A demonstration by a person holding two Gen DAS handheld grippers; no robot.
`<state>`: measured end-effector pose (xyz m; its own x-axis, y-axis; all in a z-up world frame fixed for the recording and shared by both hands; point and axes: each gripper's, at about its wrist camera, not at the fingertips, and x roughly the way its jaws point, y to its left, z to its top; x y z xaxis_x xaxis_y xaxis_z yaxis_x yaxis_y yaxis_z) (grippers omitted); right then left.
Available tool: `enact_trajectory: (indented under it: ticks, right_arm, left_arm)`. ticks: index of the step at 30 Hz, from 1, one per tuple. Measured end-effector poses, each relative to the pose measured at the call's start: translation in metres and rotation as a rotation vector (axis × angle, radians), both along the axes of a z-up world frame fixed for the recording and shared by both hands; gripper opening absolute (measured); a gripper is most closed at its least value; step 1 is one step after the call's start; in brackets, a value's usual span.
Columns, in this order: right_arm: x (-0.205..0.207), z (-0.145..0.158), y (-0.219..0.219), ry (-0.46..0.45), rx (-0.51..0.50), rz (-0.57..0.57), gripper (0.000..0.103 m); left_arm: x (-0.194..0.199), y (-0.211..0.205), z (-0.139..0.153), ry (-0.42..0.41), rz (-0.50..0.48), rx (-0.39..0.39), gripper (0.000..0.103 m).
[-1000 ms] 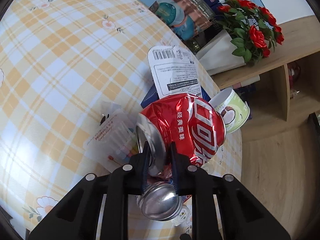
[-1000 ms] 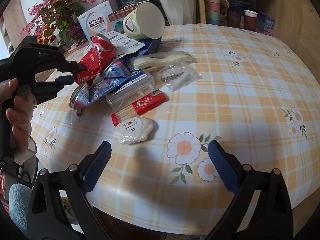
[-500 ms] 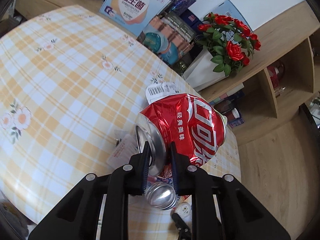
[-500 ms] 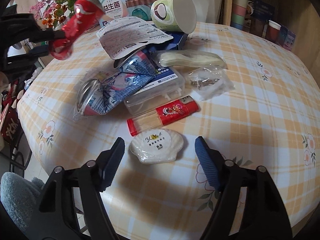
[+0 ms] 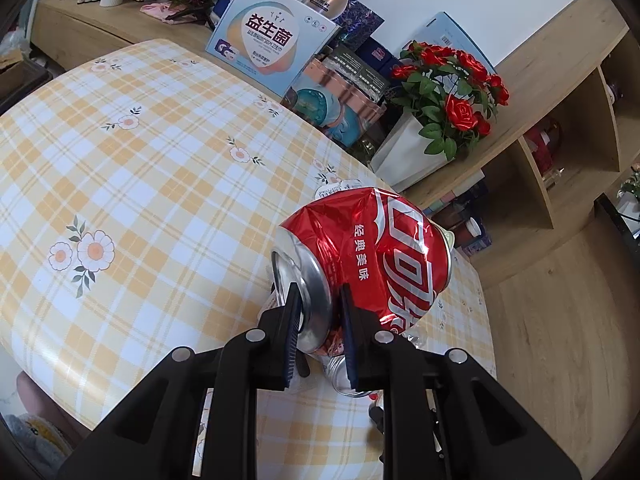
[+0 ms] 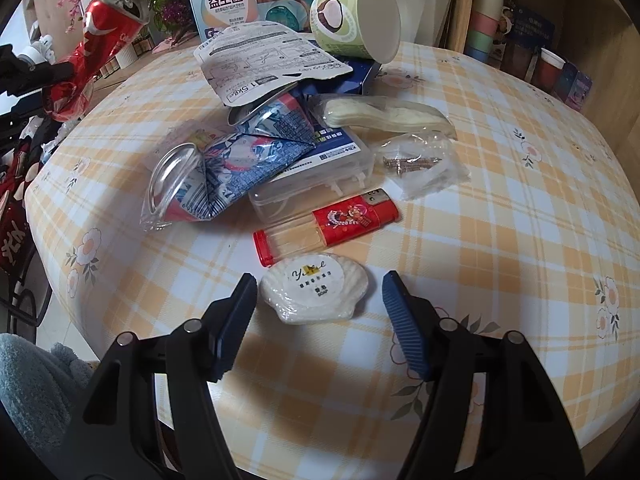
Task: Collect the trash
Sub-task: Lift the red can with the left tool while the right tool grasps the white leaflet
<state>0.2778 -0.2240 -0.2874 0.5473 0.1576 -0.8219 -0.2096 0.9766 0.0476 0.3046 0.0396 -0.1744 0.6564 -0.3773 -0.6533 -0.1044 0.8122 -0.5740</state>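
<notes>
left gripper [image 5: 318,316] clenched on the rim end of a crushed red aluminium cola can [image 5: 366,256], lifted clear of the yellow-and-white checked tablecloth [image 5: 132,176]; in the right wrist view, same can up at the far left, well apart from the pile. right gripper [image 6: 318,296] released, jaws just been closing, straddling a white shell-shaped wrapped soap [image 6: 314,294] without pressing on it: a gap on each side, wider on the right.

for a clean pick: centre the soap between the pads, close evenly across the widest part of the shell, low enough to catch the sides rather than skate over the domed, slippery-looking wrapper. probably best lifted straight up. for the can: grip on a thin crumpled edge, so likely to swing; better carried steadily.

just beyond the soap, a red toothpick tube [image 6: 290,238] and a red lighter [image 6: 356,216] lying end to end, close enough to be nudged by a forward push. behind them a clear plastic box [image 6: 308,188], a flattened blue-and-white can [image 6: 224,176], a clear bag of screws [image 6: 420,164], a pale packet [image 6: 384,114], a printed white wrapper [image 6: 264,64] and a tipped green-and-white paper cup [image 6: 356,20]. boxes and red artificial roses [image 5: 452,80] off the table edge.
</notes>
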Motion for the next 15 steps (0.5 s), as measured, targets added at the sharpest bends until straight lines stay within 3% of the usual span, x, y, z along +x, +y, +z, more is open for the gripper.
enact_trajectory:
  ticks: [9,15]
  right_arm:
    - [0.006,0.002,0.001,0.029,-0.006,-0.007,0.065]
    - [0.009,0.036,-0.007,-0.022,0.015,0.006,0.067]
  left_arm:
    - [-0.009,0.006,0.001,-0.005,0.003,-0.009,0.019]
    - [-0.012,0.014,0.002,-0.017,0.013,-0.019,0.019]
